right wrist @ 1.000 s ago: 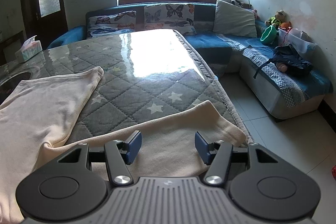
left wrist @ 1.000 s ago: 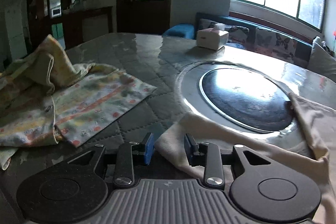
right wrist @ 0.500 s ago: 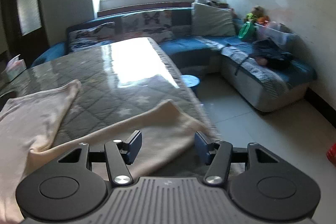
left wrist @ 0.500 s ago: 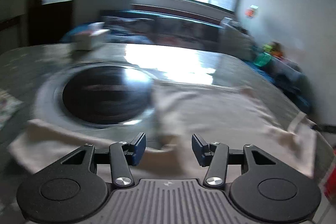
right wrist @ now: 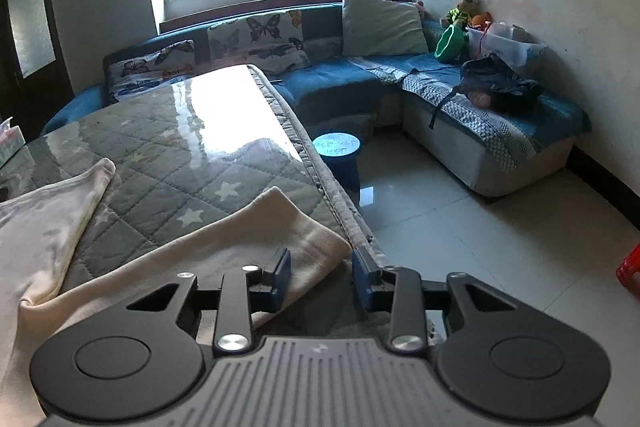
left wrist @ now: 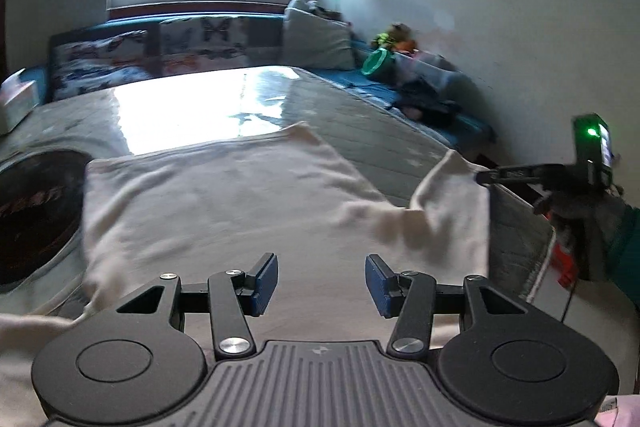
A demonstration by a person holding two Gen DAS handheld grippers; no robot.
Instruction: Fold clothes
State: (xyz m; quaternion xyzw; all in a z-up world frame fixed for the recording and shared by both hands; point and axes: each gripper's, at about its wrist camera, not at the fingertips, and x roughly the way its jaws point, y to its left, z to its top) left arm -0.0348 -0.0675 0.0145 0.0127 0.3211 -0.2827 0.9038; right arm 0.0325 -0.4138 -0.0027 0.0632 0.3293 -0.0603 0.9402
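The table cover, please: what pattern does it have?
The table cover is grey quilted fabric with pale stars, clearest in the right wrist view.

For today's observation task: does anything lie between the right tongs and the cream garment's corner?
Nothing visible does. The right tongs are half closed around the garment corner at the table edge, pads not yet pressing.

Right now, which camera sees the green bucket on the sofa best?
The right wrist view: the green bucket is sharp and well lit beside the stuffed toys. The left wrist view shows the same bucket smaller and blurred.
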